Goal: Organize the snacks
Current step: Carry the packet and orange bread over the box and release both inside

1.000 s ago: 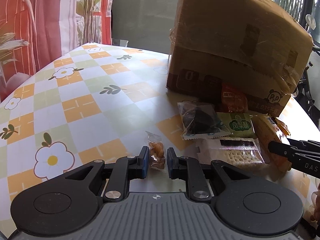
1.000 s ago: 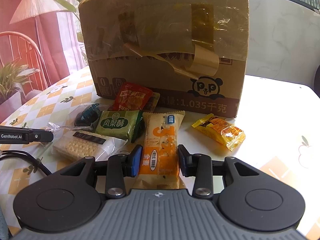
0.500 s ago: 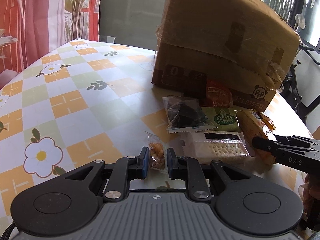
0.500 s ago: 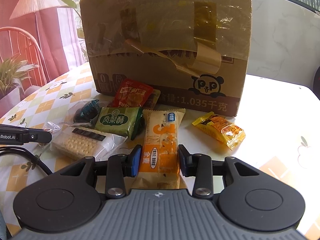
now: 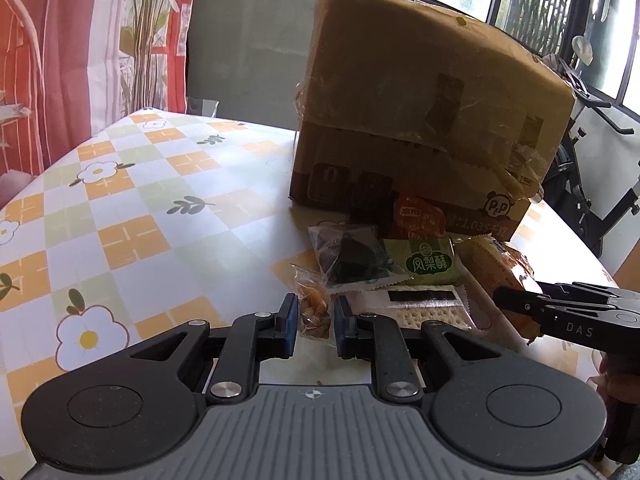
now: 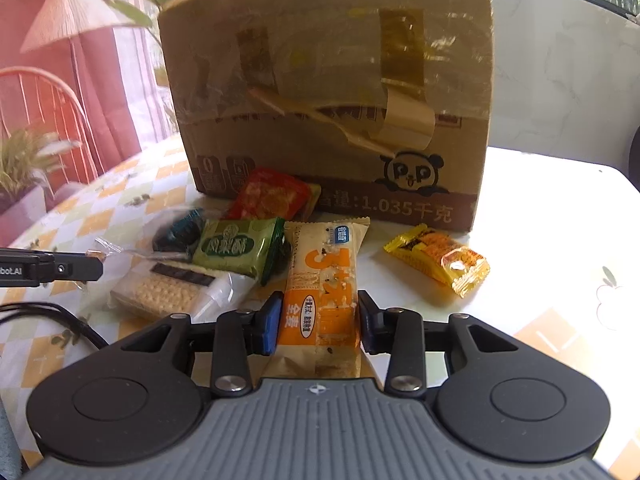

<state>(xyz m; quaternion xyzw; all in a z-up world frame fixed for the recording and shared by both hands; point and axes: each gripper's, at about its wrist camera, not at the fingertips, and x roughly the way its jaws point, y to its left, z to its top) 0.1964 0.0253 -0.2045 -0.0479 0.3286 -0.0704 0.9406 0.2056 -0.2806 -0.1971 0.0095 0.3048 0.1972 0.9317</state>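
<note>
Over the last second my left gripper [image 5: 314, 322], fingers narrowed on the small clear nut packet [image 5: 313, 307], and right gripper [image 6: 316, 322], clamping the orange cracker bar [image 6: 322, 292], have barely shifted, both snacks near the cardboard box [image 6: 328, 92], suggesting sorting is pending.

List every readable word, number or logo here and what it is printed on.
"1.035千克" and "P P" panda logo: cardboard box.
"凤梨酥": green packet.
"全麦": orange bar wrapper; its smaller print is unreadable.
"DAS": right gripper.
"bot.AI": left gripper.
Red packet: blurred.
</note>
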